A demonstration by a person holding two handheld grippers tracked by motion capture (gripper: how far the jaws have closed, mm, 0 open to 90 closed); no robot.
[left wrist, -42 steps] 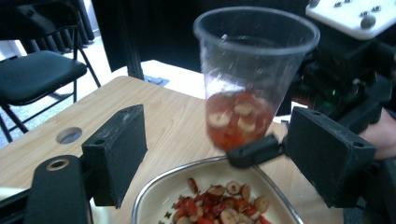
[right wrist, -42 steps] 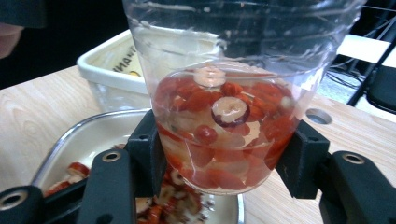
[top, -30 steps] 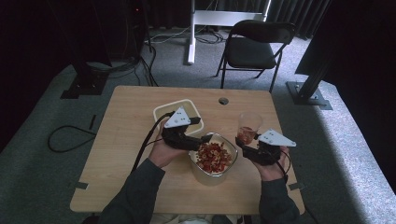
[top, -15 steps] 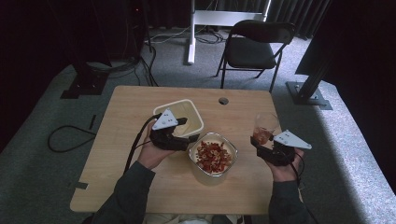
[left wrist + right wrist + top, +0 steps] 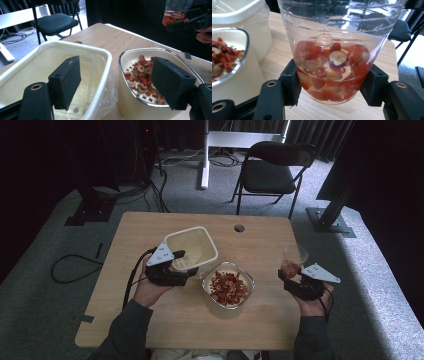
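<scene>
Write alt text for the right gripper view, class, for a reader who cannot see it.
The right gripper clamps a clear plastic cup between its two black jaws; red and pale dried fruit slices lie in the cup's bottom. To the left stand a white bowl of similar slices and a cream container on the wooden table.

From above the person's side, the high view looks forward and down across the light wooden table (image 5: 150, 320), taking in both tongs from well off. The left gripper view rides low and close behind its black jaws, facing the cream plastic tub (image 5: 105, 62) and the steel-rimmed white bowl of red dried fruit slices (image 5: 130, 100). The right gripper view sits hard against the clear plastic cup of red fruit (image 5: 332, 72). All three views share that bowl (image 5: 237, 82).
</scene>
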